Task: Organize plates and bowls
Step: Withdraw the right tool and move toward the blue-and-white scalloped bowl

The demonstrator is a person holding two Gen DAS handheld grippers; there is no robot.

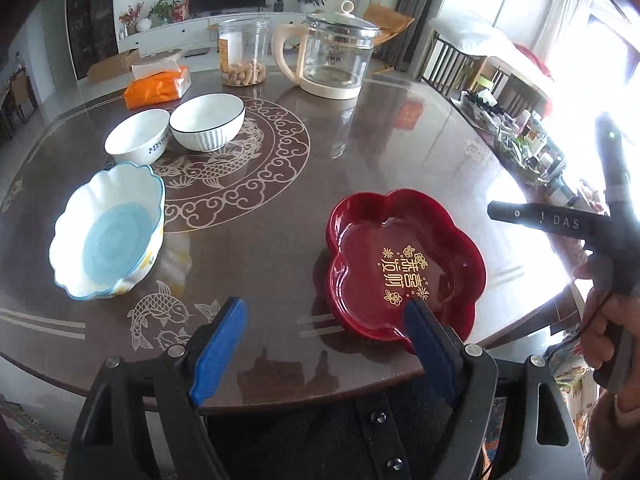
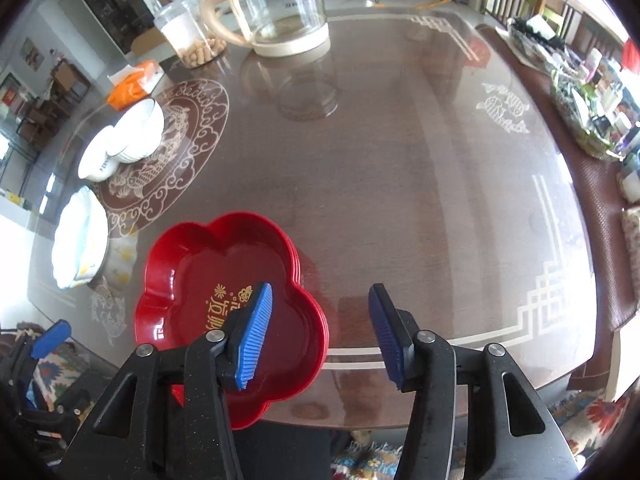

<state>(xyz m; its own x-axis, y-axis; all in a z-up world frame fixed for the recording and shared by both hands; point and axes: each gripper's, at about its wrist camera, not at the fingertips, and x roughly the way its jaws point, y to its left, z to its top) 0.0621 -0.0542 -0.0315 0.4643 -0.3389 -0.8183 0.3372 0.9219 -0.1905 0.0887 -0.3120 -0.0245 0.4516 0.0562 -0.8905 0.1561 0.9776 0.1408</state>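
Note:
A stack of red flower-shaped plates (image 1: pixel 404 268) (image 2: pixel 192 264) with gold lettering lies near the table's front edge. My left gripper (image 1: pixel 325 308) is open, its right finger over the stack's near rim, nothing between the pads. Likewise open, my right gripper (image 2: pixel 320 292) has its left finger above the plates' right side and its right finger over bare table. To the left stand a blue-and-white scalloped bowl (image 1: pixel 108 236) (image 2: pixel 80 236), a small white bowl (image 1: pixel 138 136) (image 2: pixel 96 156) and a ribbed white bowl with a dark rim (image 1: pixel 208 120) (image 2: pixel 140 128), the last two touching.
At the back of the brown glass-topped table (image 2: pixel 400 160) stand a glass kettle (image 1: pixel 336 56), a jar of peanuts (image 1: pixel 242 52) and an orange tissue pack (image 1: pixel 158 84). Clutter (image 2: pixel 588 92) lines the far right edge. A hand (image 1: pixel 600 320) grips the other tool at the right.

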